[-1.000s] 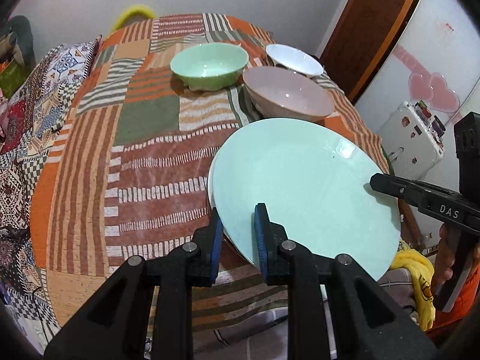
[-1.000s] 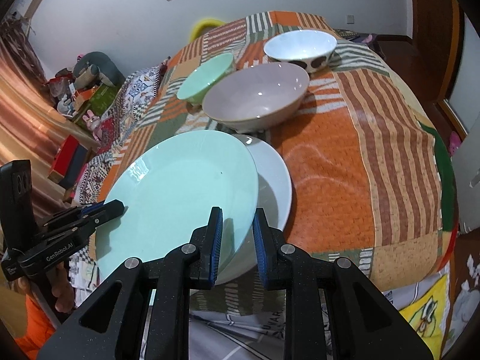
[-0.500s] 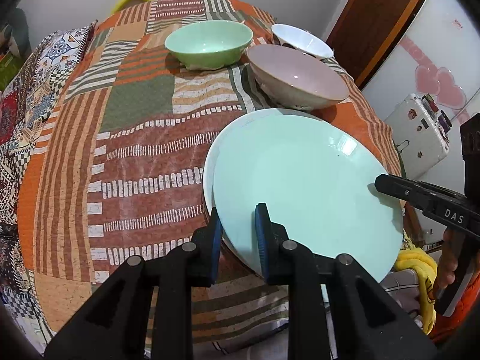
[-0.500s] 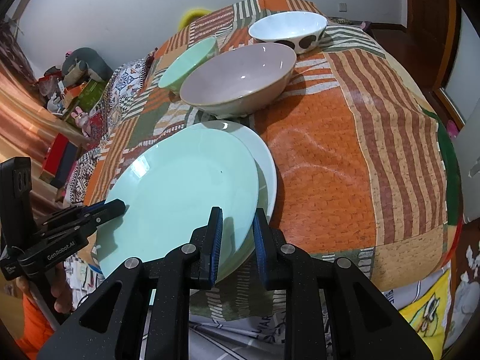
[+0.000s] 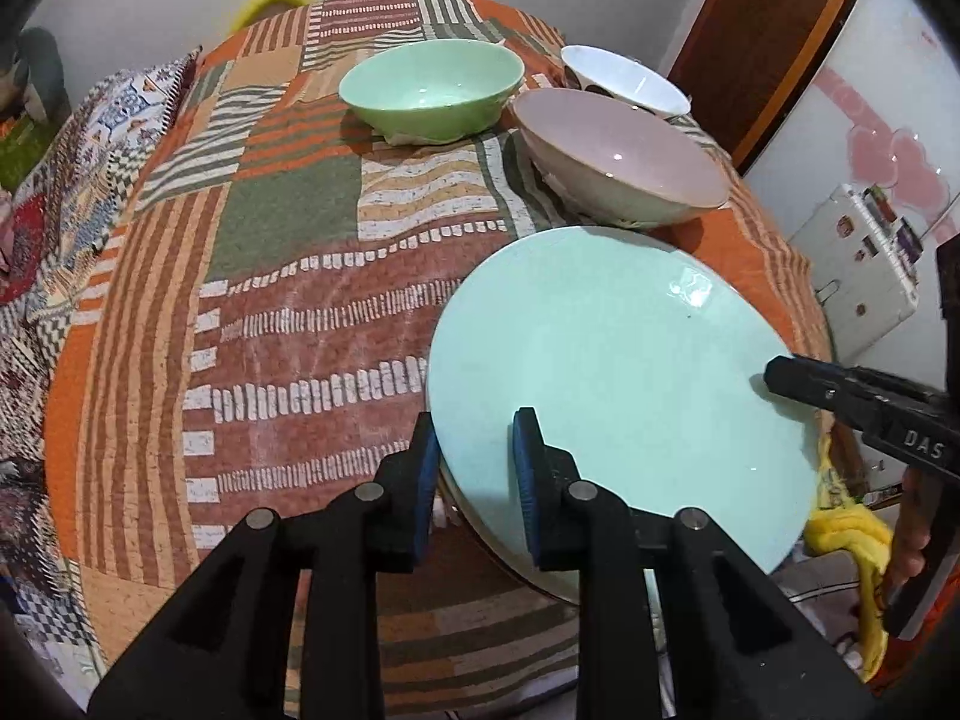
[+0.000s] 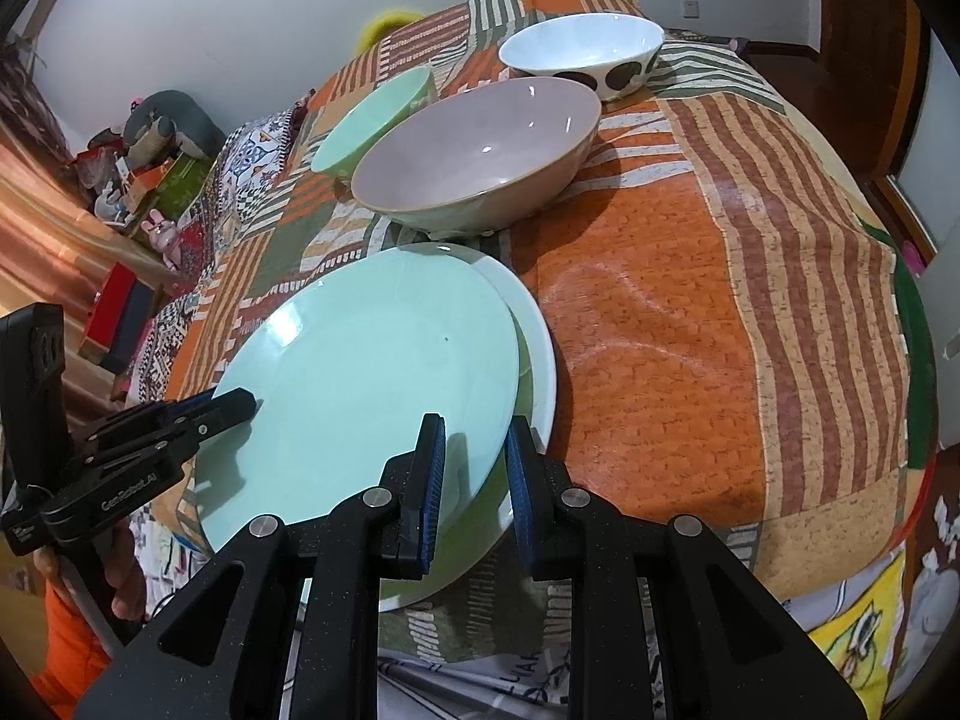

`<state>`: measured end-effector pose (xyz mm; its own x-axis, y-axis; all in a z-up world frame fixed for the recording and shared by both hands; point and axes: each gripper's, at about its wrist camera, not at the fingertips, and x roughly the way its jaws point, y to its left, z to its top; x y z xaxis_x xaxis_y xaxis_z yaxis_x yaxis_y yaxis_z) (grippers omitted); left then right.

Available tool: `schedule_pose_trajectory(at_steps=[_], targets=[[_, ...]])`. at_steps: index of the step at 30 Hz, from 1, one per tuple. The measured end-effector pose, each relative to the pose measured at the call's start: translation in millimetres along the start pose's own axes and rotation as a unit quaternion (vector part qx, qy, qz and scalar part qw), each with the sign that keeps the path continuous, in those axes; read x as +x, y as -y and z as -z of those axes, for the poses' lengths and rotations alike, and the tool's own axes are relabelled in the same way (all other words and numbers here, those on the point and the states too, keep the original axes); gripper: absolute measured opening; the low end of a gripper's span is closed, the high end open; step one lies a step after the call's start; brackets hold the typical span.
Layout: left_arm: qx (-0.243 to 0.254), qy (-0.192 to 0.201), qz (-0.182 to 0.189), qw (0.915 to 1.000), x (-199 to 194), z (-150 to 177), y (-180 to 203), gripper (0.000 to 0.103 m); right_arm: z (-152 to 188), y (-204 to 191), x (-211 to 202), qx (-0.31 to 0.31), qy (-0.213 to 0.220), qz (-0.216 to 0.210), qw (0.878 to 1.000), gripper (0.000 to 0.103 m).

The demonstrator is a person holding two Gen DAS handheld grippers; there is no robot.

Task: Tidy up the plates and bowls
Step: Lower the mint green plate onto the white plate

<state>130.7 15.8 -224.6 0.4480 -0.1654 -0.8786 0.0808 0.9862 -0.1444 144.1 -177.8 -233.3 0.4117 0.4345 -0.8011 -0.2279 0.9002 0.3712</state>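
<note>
Mint-green plate [image 6: 372,372] sits gripped at its near rim by both tools, left tool [image 5: 474,468] and right tool [image 6: 474,468], each narrowed onto its edge, over the white plate [image 6: 534,348] on the bench [image 6: 690,312]. Plates look nearly stacked (not yet released). Beyond, the pink bowl [image 6: 480,150], green bowl [image 5: 432,87] and spotted white bowl [image 6: 582,54] stand unstacked.
</note>
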Motion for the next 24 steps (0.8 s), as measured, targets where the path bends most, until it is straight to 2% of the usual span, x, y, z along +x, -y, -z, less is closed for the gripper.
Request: schedule_pose_trajectory(at_steps=[4, 15, 20, 22, 24], targets=[[-0.004, -0.014, -0.001, 0.9999, 10.0, 2.3, -3.0, 0.024, 0.5, -2.3, 1.8, -0.011, -0.003, 0.004, 1.0, 0.019], [0.008, -0.01, -0.014, 0.9998, 11.1, 4.0, 0.7, 0.025, -3.5, -3.9, 2.0, -0.014, 0.001, 0.006, 1.0, 0.019], [0.014, -0.01, -0.017, 0.9997, 11.4, 4.3, 3.8, 0.029, -6.4, -2.1, -11.2, -0.019, 0.027, 0.024, 0.999, 0.019], [0.016, -0.012, -0.015, 0.9997, 11.0, 3.7, 3.7, 0.029, -7.9, 0.1, -14.6, -0.017, 0.028, 0.022, 0.999, 0.024], [0.01, -0.014, -0.011, 0.9998, 9.3, 2.5, 1.3, 0.029, -7.7, 2.5, -17.6, -0.016, 0.033, 0.028, 0.999, 0.033]])
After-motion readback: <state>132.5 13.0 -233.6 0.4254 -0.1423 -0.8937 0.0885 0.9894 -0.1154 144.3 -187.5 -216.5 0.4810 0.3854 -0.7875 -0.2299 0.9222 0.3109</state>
